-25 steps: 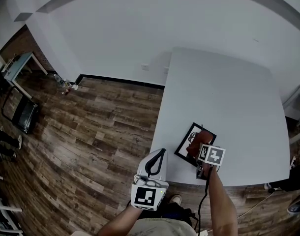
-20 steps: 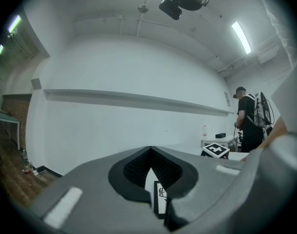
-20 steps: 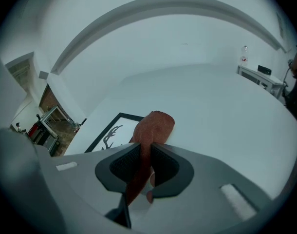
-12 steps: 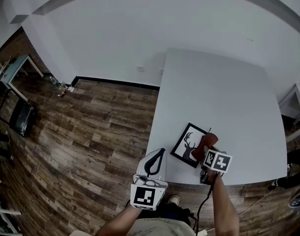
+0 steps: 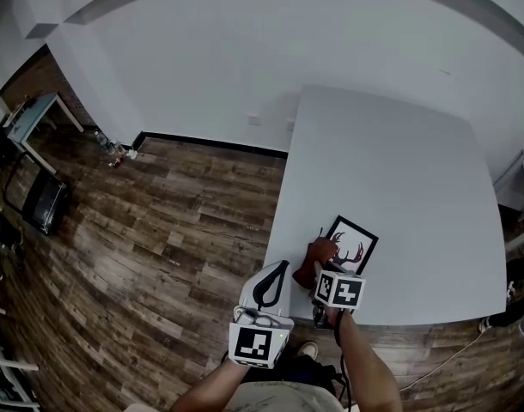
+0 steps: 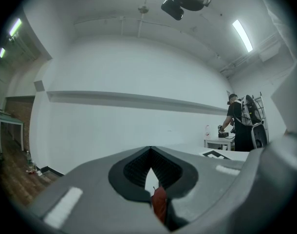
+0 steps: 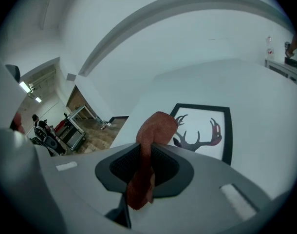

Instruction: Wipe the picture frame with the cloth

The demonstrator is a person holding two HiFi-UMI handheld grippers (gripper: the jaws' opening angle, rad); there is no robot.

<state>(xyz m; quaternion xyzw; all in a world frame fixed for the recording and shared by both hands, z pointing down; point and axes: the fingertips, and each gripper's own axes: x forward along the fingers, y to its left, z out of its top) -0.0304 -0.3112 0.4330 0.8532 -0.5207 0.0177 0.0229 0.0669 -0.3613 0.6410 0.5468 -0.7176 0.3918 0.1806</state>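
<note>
A black picture frame (image 5: 355, 240) with a deer-antler print lies near the front edge of the white table (image 5: 391, 153). My right gripper (image 5: 324, 269) is shut on a rust-red cloth (image 5: 316, 254), which rests at the frame's near-left edge. In the right gripper view the cloth (image 7: 149, 145) bulges out between the jaws, with the frame (image 7: 203, 129) just beyond. My left gripper (image 5: 279, 269) hovers at the table's front-left corner, apart from the frame, jaws closed. In the left gripper view (image 6: 151, 152) only a red sliver shows in the slit.
Wooden floor (image 5: 159, 230) lies left of the table, with a desk (image 5: 30, 114) far left. The table's left edge runs close to the cloth. In the left gripper view a person (image 6: 238, 123) stands by a small white table (image 6: 220, 142) at the back right.
My right gripper has carried the cloth leftward across the picture, from its right side to its left edge. The left gripper has stayed where it was.
</note>
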